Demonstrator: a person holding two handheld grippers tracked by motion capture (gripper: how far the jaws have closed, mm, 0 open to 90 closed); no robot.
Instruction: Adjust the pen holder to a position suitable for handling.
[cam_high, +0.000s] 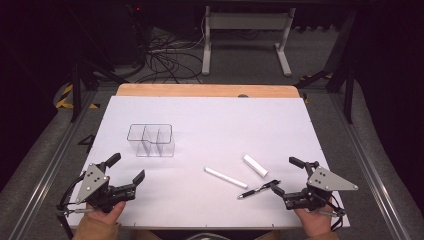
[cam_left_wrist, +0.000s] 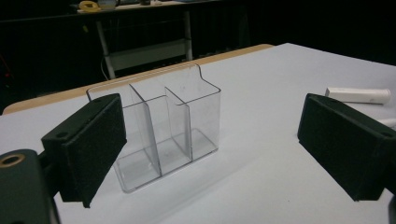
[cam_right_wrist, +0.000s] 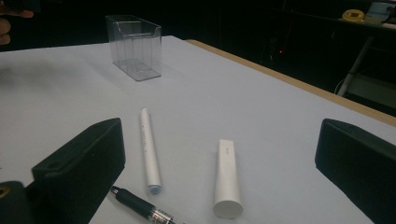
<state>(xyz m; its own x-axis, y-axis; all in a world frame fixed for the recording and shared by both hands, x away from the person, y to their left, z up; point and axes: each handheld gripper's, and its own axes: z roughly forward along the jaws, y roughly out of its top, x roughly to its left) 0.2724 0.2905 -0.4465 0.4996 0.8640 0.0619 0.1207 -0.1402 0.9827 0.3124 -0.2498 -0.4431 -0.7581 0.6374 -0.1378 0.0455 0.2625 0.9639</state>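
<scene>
A: Resting both tongs wide open, left (cam_high: 128, 172) and right (cam_high: 287, 175), gripping nothing?

B: Yes. Lying near the right: pen (cam_high: 258, 189) and white sticks; clear organizer (cam_high: 150, 140) (for sorting, probably) standing mid-desk (cam_high: 210, 120).

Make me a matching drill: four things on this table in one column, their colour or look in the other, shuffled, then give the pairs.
Things:
1. organizer
2. pen
3. long marker
4. short tube

Looks:
A. black, with a silver tip
B. clear, with three compartments
C. white, thick and stubby
D. white, thin and long

Pairs: 1-B, 2-A, 3-D, 4-C
</scene>
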